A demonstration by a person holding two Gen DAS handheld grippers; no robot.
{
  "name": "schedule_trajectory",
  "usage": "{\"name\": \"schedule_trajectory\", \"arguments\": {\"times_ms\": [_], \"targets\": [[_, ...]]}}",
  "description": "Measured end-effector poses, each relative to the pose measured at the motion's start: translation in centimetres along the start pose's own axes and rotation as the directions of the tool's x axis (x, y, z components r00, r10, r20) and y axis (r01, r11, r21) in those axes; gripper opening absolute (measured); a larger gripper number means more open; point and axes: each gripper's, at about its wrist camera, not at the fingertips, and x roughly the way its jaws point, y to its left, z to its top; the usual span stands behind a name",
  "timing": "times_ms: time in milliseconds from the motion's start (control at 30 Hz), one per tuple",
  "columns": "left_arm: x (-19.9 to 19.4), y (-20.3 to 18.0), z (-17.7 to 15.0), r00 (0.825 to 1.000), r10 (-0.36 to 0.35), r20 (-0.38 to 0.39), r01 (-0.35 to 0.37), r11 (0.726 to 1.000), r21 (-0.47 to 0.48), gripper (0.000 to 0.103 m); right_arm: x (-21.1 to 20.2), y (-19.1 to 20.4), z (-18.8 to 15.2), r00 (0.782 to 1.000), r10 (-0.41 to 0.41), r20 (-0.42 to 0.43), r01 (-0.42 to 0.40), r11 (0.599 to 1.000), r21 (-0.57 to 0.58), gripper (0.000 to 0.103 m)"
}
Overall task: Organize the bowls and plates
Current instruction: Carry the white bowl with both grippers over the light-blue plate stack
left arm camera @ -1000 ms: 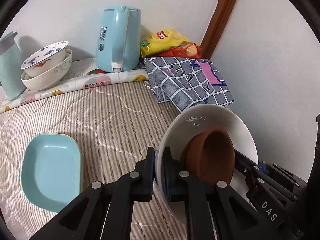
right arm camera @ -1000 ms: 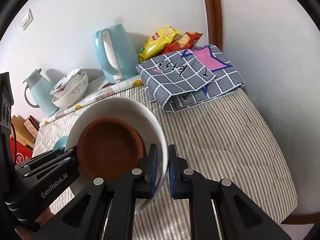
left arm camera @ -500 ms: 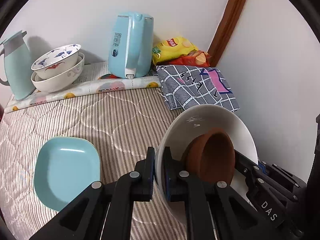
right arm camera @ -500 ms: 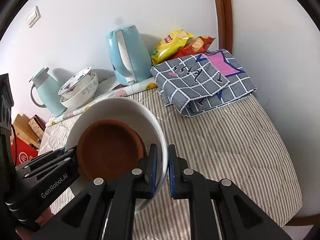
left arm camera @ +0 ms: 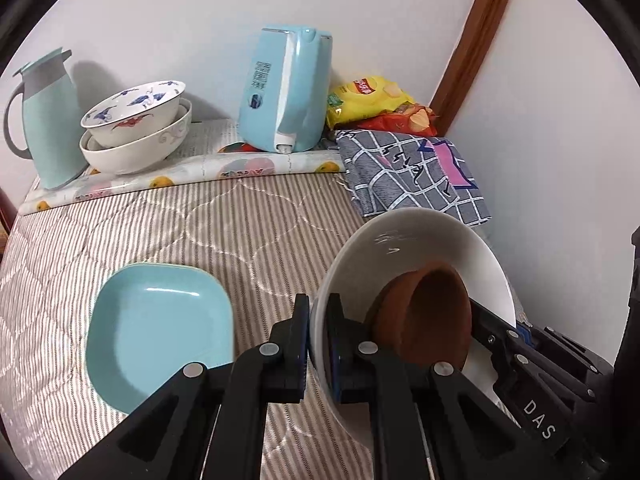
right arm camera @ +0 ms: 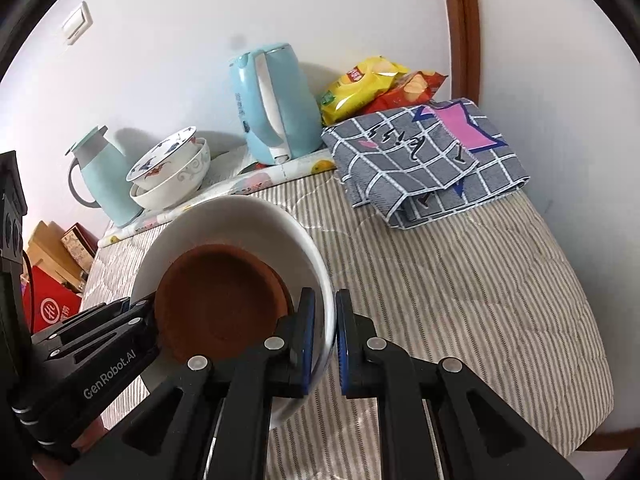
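Observation:
My left gripper (left arm camera: 319, 340) is shut on the left rim of a large white bowl (left arm camera: 400, 240), held above the striped table cover. My right gripper (right arm camera: 323, 336) is shut on the opposite rim of the same white bowl (right arm camera: 240, 220). A brown bowl (left arm camera: 432, 316) sits inside it, also seen in the right wrist view (right arm camera: 216, 300). A light blue square plate (left arm camera: 156, 332) lies on the cover, left of the white bowl. Two stacked patterned bowls (left arm camera: 136, 132) stand at the back left, also in the right wrist view (right arm camera: 172, 176).
A blue kettle (left arm camera: 284, 92), a teal jug (left arm camera: 46, 120), chip bags (left arm camera: 372, 100) and a folded checked cloth (left arm camera: 412, 176) line the back and right by the wall. Boxes (right arm camera: 52, 280) sit beyond the table's left edge.
Both grippers with the white bowl have pulled back and shifted; the blue plate, the jug and the stacked bowls have come further into view.

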Motion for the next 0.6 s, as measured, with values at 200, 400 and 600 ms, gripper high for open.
{"name": "schedule_trajectory", "arguments": {"times_ms": [200, 400, 600], "targets": [[-0.4, 1.4, -0.1, 1.000, 0.012, 0.003, -0.012, 1.000, -0.015, 0.009, 0.4, 1.4, 0.0, 1.000, 0.015, -0.007, -0.015, 1.000, -0.012, 0.010], [-0.7, 2.7, 0.1, 1.000, 0.022, 0.007, -0.022, 0.999, -0.029, 0.009, 0.8, 2.7, 0.2, 1.000, 0.028, -0.009, -0.028, 0.999, -0.022, 0.010], [-1.3, 4.1, 0.3, 0.999, 0.030, 0.018, -0.029, 0.999, -0.044, 0.009, 0.9, 4.1, 0.4, 0.999, 0.038, -0.006, -0.039, 0.999, -0.037, 0.010]]}}
